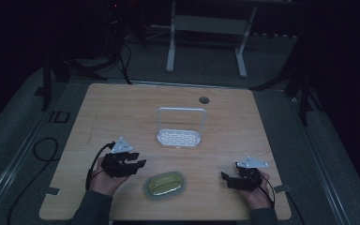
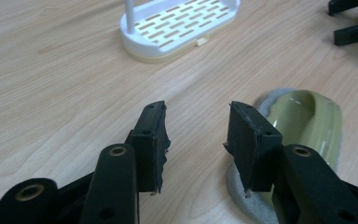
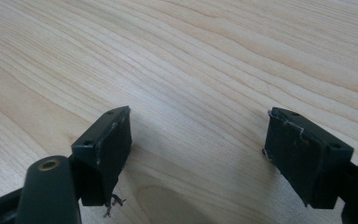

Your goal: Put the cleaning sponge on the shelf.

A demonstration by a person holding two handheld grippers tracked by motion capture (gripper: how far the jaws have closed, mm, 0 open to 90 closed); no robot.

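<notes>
An olive-green oval dish (image 1: 164, 184) lies on a grey mat near the table's front edge, between my two grippers. My left gripper (image 1: 139, 160) hovers just left of it, open, with nothing between its jaws. In the left gripper view the gripper (image 2: 196, 111) points past the dish (image 2: 307, 121), which lies to the right of its jaws. Right of the dish, my right gripper (image 1: 225, 179) stands open, its jaws pointing toward the dish. In the right gripper view the gripper (image 3: 199, 113) has bare wood between its jaws.
A white slotted rack (image 1: 178, 137) with an upright loop handle stands at the table's middle, behind the dish; the left gripper view has the rack (image 2: 177, 28) at its top. A round cable hole (image 1: 204, 100) lies near the wooden table's (image 1: 122, 112) far edge.
</notes>
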